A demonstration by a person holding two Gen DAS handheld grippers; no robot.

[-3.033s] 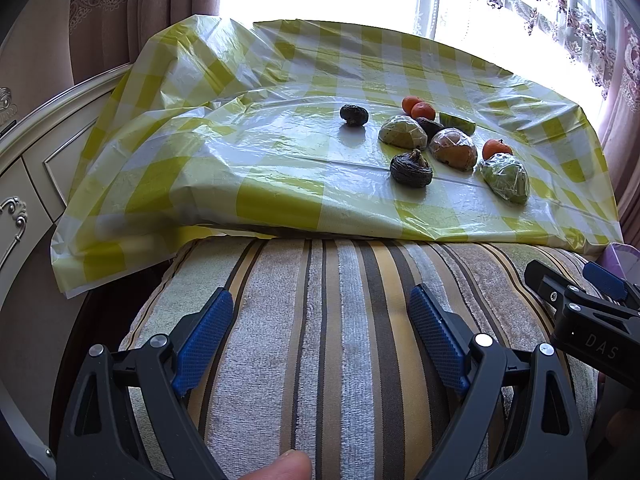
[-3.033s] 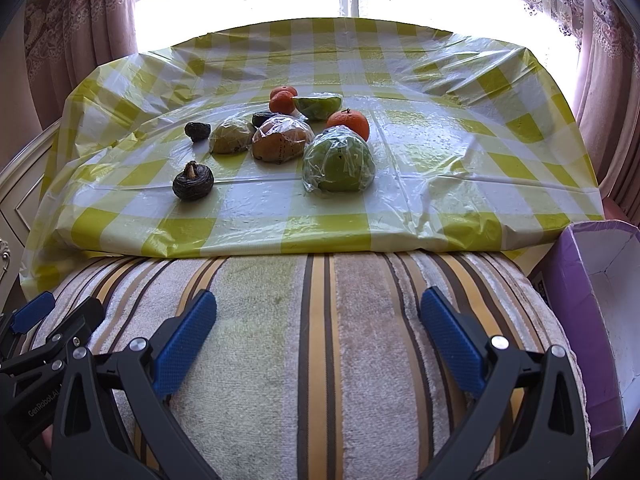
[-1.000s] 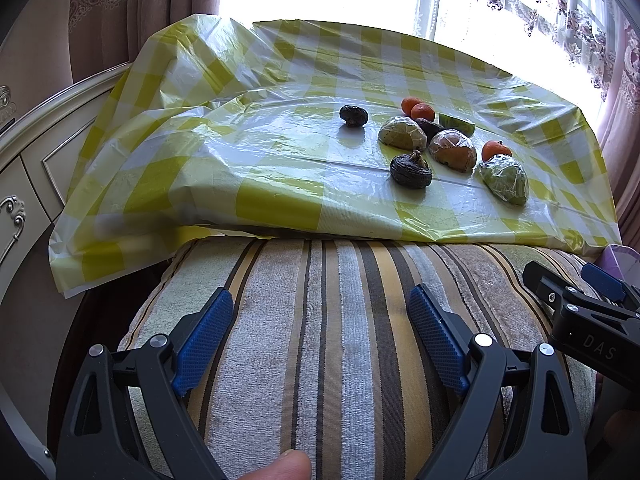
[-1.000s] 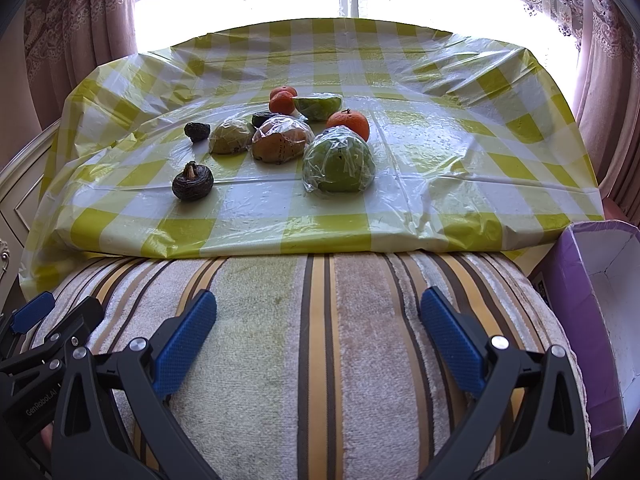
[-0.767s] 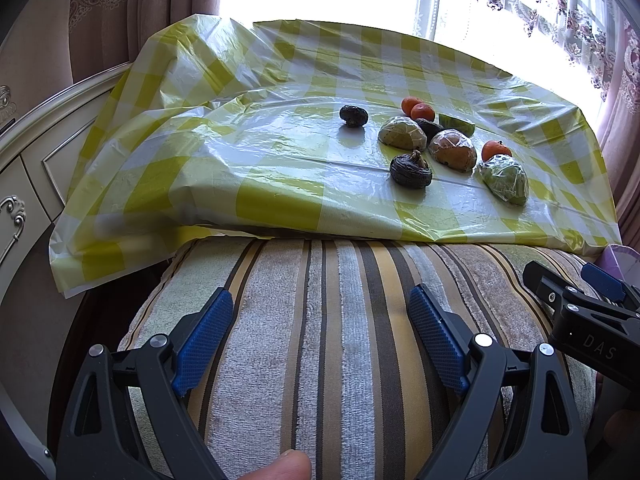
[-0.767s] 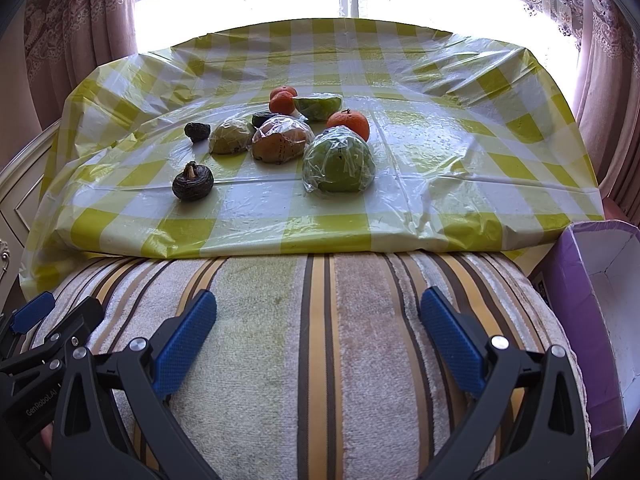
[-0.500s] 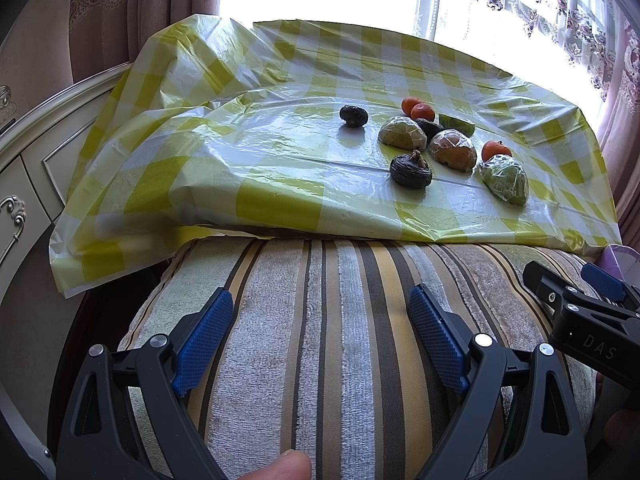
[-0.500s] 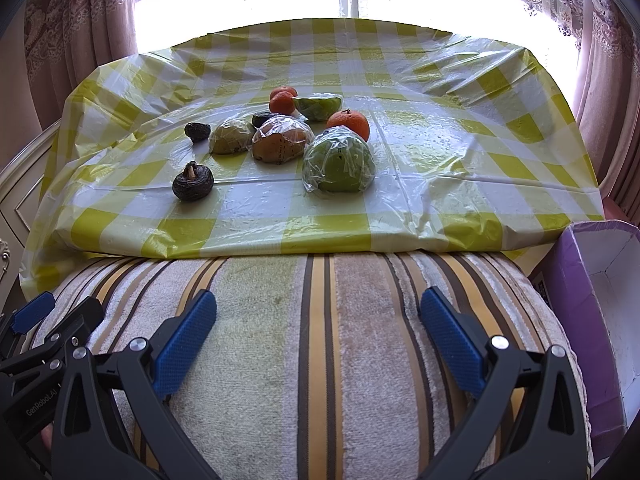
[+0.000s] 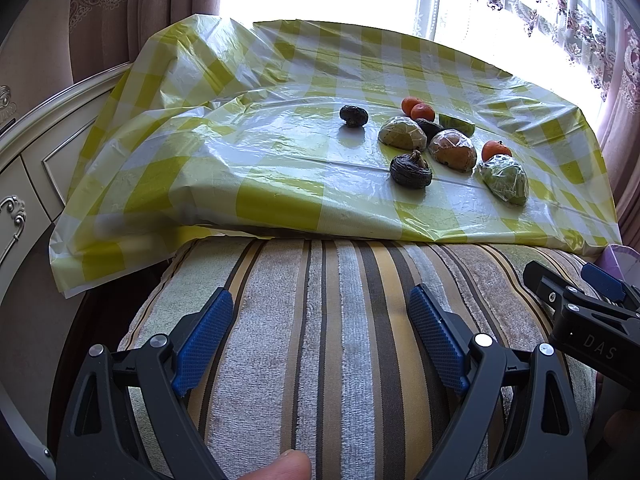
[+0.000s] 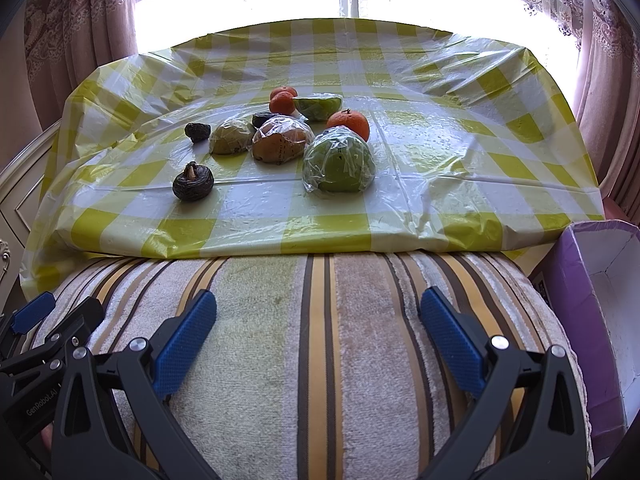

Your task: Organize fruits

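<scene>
Striped cushion [image 10: 320,360] between open fingers and fruits [image 10: 338,160]

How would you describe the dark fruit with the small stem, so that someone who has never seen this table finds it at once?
Look at the yellow checked tablecloth under the window, where the fruits lie in a cluster. The dark fruit lies alone at the near left of that cluster, closest to the striped cushion. Unlike its neighbours it is unwrapped, wrinkled and almost black, with a pale stub pointing up.

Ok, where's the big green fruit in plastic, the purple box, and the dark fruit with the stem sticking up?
big green fruit [image 10: 340,164]: right wrist view, wrapped front.
purple box [image 10: 576,280]: right wrist view, outer wall.
dark fruit [image 10: 193,185]: right wrist view, wrinkled body.
</scene>
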